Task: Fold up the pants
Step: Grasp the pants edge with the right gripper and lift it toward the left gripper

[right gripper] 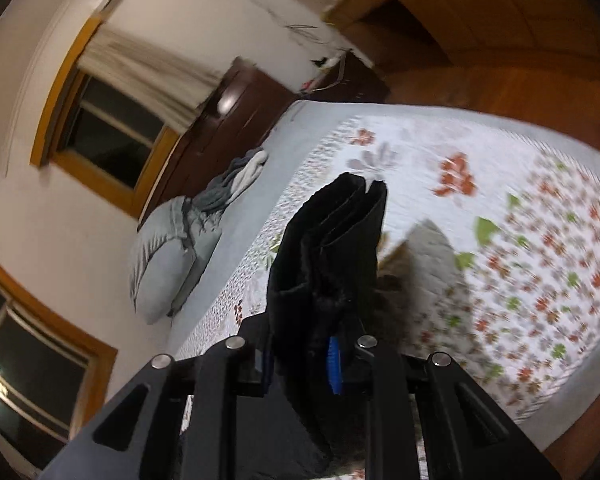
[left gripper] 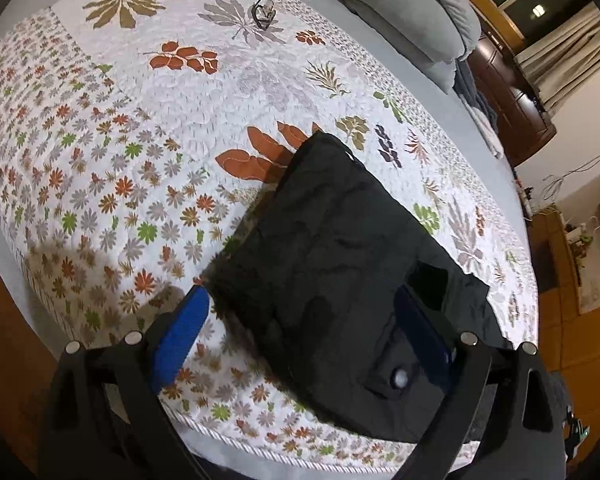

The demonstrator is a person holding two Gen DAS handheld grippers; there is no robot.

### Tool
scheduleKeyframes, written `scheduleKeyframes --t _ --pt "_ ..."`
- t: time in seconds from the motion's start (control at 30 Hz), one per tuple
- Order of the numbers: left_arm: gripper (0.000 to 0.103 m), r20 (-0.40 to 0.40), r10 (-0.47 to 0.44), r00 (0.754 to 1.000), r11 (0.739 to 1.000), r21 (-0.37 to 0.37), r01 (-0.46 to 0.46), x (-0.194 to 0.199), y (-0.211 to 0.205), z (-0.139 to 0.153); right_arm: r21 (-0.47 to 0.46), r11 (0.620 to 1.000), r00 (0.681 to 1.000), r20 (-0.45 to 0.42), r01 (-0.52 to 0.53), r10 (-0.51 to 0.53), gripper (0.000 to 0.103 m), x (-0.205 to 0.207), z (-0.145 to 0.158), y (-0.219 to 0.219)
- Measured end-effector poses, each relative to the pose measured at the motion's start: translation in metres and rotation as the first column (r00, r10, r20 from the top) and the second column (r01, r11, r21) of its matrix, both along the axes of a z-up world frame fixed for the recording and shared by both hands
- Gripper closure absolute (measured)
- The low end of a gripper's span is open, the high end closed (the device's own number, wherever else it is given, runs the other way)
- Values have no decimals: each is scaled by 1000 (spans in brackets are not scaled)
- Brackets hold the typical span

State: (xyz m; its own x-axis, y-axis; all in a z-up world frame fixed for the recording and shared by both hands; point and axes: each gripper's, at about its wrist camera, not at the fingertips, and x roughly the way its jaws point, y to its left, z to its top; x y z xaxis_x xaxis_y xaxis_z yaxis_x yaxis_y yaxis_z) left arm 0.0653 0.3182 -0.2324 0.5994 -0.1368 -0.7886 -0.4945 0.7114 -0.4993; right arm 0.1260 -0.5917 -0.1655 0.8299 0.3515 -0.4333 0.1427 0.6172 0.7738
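The black pants [left gripper: 340, 264] are folded into a thick stack held up over the floral quilt [left gripper: 148, 128] near the bed's front edge. My left gripper [left gripper: 300, 320] is open, its blue pads [left gripper: 180, 332] wide apart, with the folded pants between and above them. In the right wrist view my right gripper [right gripper: 302, 360] is shut on the edge of the folded pants [right gripper: 332, 248], which stick up from between the blue pads [right gripper: 334, 364] with several layers showing. The view is tilted and blurred.
A pair of glasses [left gripper: 264, 12] lies far back on the quilt. Grey pillows [left gripper: 412, 8] and bunched clothes [right gripper: 236, 184] sit by the dark wooden headboard [right gripper: 228, 120]. Wooden floor [left gripper: 4, 320] surrounds the bed.
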Motion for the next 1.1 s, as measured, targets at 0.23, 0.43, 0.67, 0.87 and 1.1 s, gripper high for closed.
scheduleKeyframes --t 0.23,0.43,0.67,0.87,1.1 --pt "10 17 30 999 991 -129 -28 -12 21 -6 -63 993 993 56 -99 103 82 16 42 58" --pt "10 -17 -40 999 975 -221 35 -4 23 -21 -108 976 978 67 -189 197 83 35 61 110" --pt "10 -46 -96 994 970 -230 83 21 15 -39 -147 951 957 55 -273 284 83 49 69 160" --pt "10 -41 -97 994 974 -210 87 33 9 -42 -207 919 938 19 -335 346 83 57 73 205" --pt "9 -34 -106 994 973 -210 97 31 8 -44 -277 871 909 -24 -406 416 83 59 71 255"
